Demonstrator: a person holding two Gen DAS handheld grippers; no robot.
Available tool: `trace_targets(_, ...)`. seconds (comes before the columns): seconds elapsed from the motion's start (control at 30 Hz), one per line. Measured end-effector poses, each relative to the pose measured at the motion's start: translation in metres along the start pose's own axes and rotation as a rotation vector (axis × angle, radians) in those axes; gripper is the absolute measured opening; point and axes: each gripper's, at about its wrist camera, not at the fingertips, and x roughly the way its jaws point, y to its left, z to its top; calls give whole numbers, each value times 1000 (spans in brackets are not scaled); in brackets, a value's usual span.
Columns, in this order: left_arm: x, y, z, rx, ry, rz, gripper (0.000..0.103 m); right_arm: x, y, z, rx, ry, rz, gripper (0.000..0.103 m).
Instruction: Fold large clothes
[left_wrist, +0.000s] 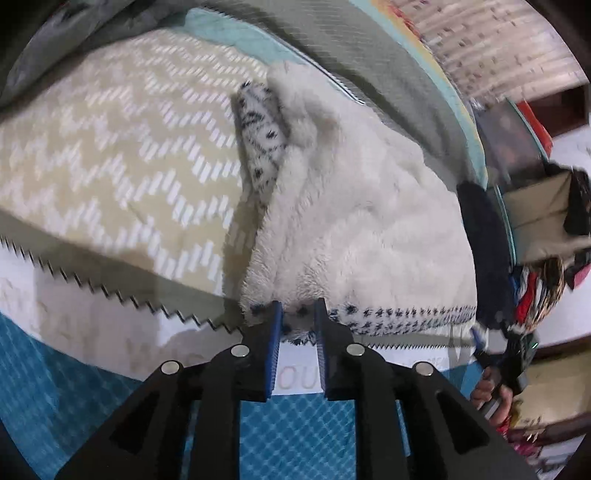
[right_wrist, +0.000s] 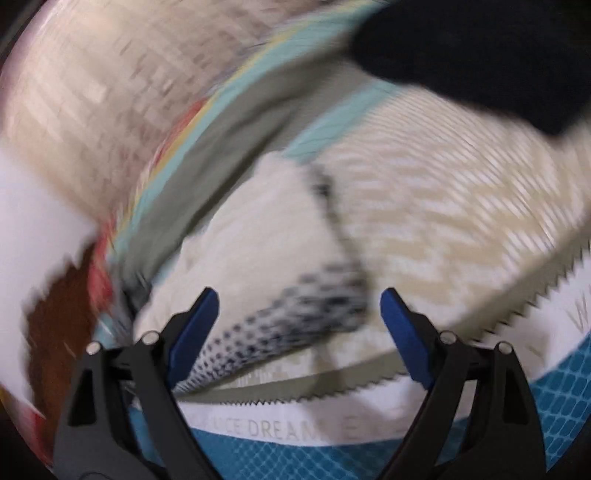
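Note:
A white fleece garment (left_wrist: 351, 221) with black-and-white houndstooth trim lies folded on the bed; it also shows, blurred, in the right wrist view (right_wrist: 258, 240). My left gripper (left_wrist: 298, 313) sits at the garment's near hem. Its jaws stand a little apart with the fluffy hem edge between the tips, and the pads do not visibly press on it. My right gripper (right_wrist: 299, 295) hovers wide open over the trimmed corner with nothing between its fingers. In the left wrist view a person's hand (left_wrist: 487, 391) holds it at the far right.
The garment rests on a beige zigzag bedcover (left_wrist: 110, 147) with a saw-tooth border and a teal quilted band (left_wrist: 55, 387) along the near edge. A dark navy cloth (left_wrist: 480, 240) and a pile of colourful clothes (left_wrist: 535, 288) lie to the right. A brick-pattern wall (right_wrist: 92, 92) stands behind.

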Motion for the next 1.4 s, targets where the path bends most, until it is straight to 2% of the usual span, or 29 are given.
trace_targets(0.07,-5,9,-8,-86,-7,-57,36,8,-18,0,105,52,70,86)
trace_targets(0.1,-9,16,-15,-146,-13,-110,36,13,-20,-2,134,76,98,86)
trace_targets(0.2,-18,32,-41,-265,-33,-229,39,32,-12,-9,145,130,142,86)
trace_targets(0.3,10,26,-42,-325,56,-297,41,55,1,-8,123,156,145,86)
trace_targets(0.37,26,18,-28,-311,54,-296,41,69,10,-10,121,140,108,89)
trace_targets(0.4,31,16,-20,-306,39,-294,41,73,13,-9,119,132,96,93)
trace_targets(0.47,41,24,1,-323,2,-295,41,87,22,-2,122,122,75,93)
trace_targets(0.5,48,32,13,-356,-9,-331,41,90,23,2,128,122,85,87)
trace_targets(0.53,52,38,19,-380,-13,-357,41,94,25,6,136,131,111,59)
trace_targets(0.57,51,41,22,-393,-19,-364,32,100,28,12,166,161,147,43)
trace_targets(0.6,49,40,26,-386,-30,-356,27,99,30,14,191,165,171,33)
trace_targets(0.67,32,30,29,-326,-71,-344,24,81,47,21,138,129,200,28)
trace_targets(0.73,-6,17,26,-218,-187,-320,19,59,67,24,109,89,265,26)
trace_targets(0.77,-20,16,25,-198,-220,-314,17,48,74,24,116,77,305,25)
trace_targets(0.83,-49,15,22,-181,-264,-339,17,32,86,22,106,66,348,25)
trace_targets(0.93,-68,5,10,-138,-250,-323,17,6,94,12,40,39,313,25)
trace_targets(1.0,-72,7,-6,-120,-211,-289,17,-10,81,8,9,-16,222,25)
trace_targets(1.07,-57,4,-20,-129,-151,-264,18,-20,52,4,75,-51,152,25)
trace_targets(1.13,-40,3,-27,-145,-92,-253,18,-17,29,-3,71,-41,5,25)
trace_targets(1.17,-27,1,-29,-162,-59,-240,18,-15,19,-7,90,-26,-25,26)
trace_targets(1.2,-20,2,-31,-171,-45,-235,18,-15,4,-12,148,-13,-28,33)
trace_targets(1.23,-12,1,-33,-176,-27,-228,18,-19,-14,-19,244,-28,-27,47)
trace_targets(1.27,-4,0,-34,-181,-5,-219,18,-24,-22,-23,293,-56,-41,56)
trace_targets(1.3,1,-1,-35,-186,12,-218,18,-34,-30,-28,332,-95,-60,71)
trace_targets(1.33,4,-2,-36,-187,25,-225,18,-44,-35,-34,358,-124,-55,75)
trace_targets(1.4,3,0,-37,-194,14,-234,18,-54,-38,-42,354,-112,-35,75)
